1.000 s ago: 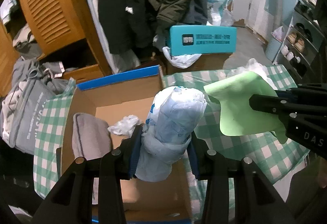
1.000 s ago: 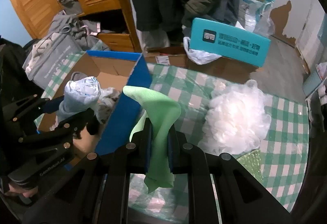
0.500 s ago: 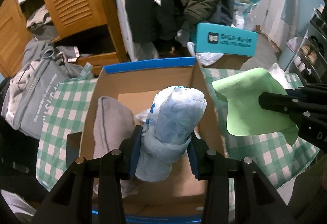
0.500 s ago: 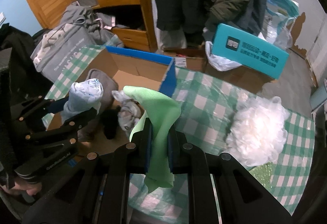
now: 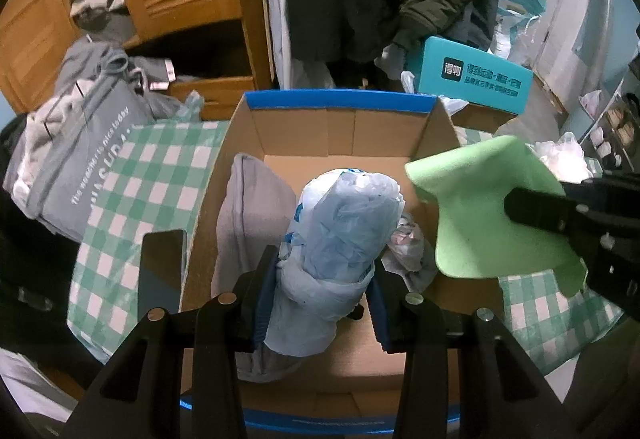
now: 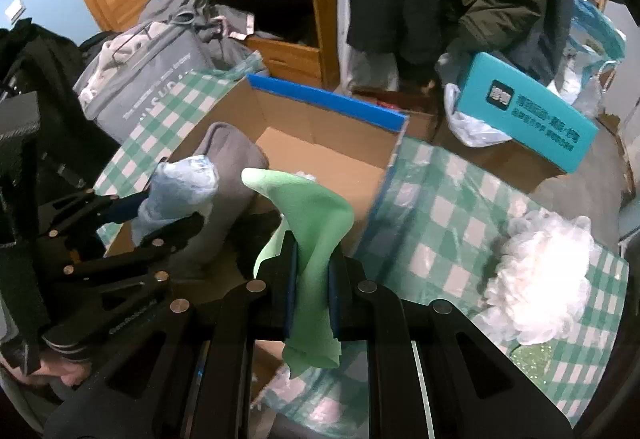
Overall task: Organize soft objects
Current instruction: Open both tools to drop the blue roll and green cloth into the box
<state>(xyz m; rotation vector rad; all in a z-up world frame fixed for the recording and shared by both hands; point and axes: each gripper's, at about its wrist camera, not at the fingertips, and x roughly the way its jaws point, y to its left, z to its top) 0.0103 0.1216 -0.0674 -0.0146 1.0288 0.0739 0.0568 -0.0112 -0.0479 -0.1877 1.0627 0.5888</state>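
The left gripper [image 5: 320,291] squeezes a blue plastic bundle [image 5: 340,239] over the open cardboard box [image 5: 340,119], beside a gray cloth [image 5: 252,215] inside. The right gripper [image 6: 312,279] pinches a green cloth [image 6: 316,223] above the box's right side. Both look ready to drop; next, each should open. A white puff [image 6: 540,279] waits on the worktop [image 6: 448,207].

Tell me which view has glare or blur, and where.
Right wrist view: the white puff on the checked cloth is blown out by glare, and the box edge is motion-smeared. Left wrist view: sharper, evenly dim, with fisheye bending at the rim.
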